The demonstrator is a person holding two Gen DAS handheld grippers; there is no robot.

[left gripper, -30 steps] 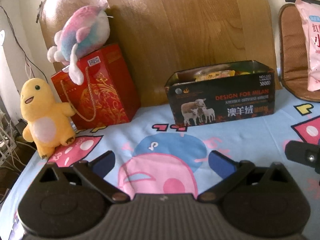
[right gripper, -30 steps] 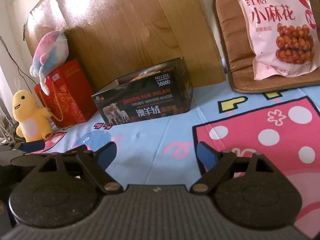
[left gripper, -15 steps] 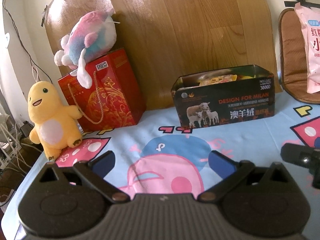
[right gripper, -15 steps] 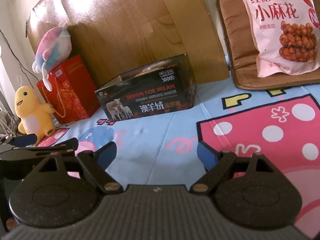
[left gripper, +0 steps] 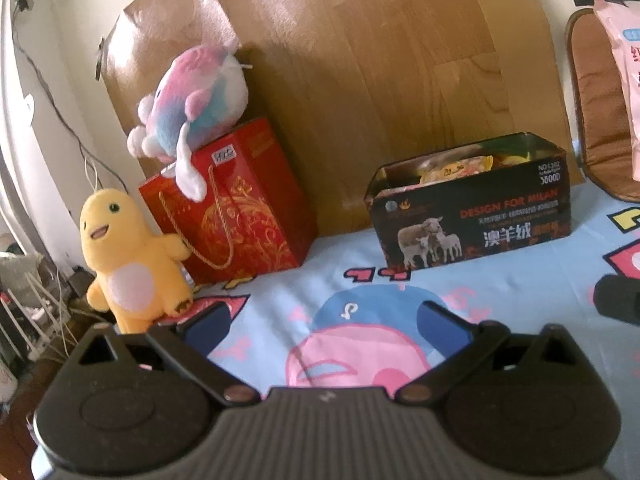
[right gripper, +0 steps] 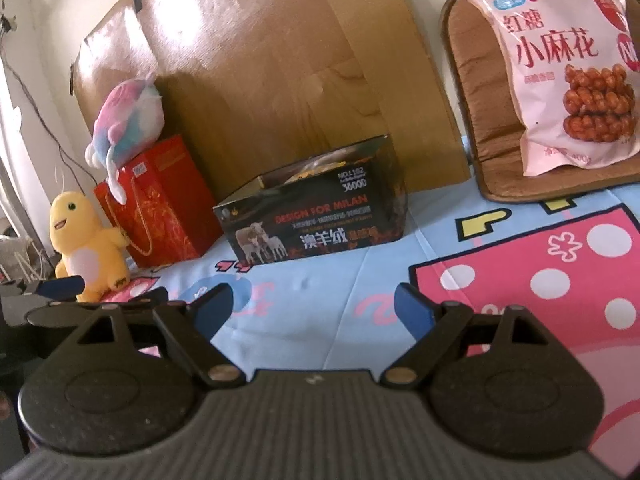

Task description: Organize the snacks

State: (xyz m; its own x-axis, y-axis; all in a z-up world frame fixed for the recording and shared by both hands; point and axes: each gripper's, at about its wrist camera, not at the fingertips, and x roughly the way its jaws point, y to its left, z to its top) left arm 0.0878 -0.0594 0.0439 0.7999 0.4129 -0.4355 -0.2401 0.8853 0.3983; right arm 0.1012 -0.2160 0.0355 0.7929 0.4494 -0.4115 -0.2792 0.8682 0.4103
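Over the last second both tools have drawn back and tipped upward a little: in the left wrist view the black sheep-print box point(left gripper: 472, 208) has slid from centre toward 2 o'clock and the plush toys now sit fuller in frame. No snack has changed place, so I judge this a repositioning between picks, not progress.

The left tool point(left gripper: 322, 320) has its blue pads spread wide and carries nothing; the right tool point(right gripper: 314, 306) is likewise spread and empty, both hovering over the cartoon bedsheet point(right gripper: 328, 272).

The box is open-topped, standing against the wooden board point(left gripper: 360, 60), and already contains several yellow and orange snack packets point(left gripper: 456, 168); how many cannot be told. The red gift bag point(left gripper: 228, 204) at 10 o'clock has a pastel plush point(left gripper: 196, 104) on top, hiding its contents.

The pink fried-twist snack bag point(right gripper: 560, 68) leans on a brown cushion point(right gripper: 480, 92) at 1 o'clock of the right view, well apart from the box, probably the next item.
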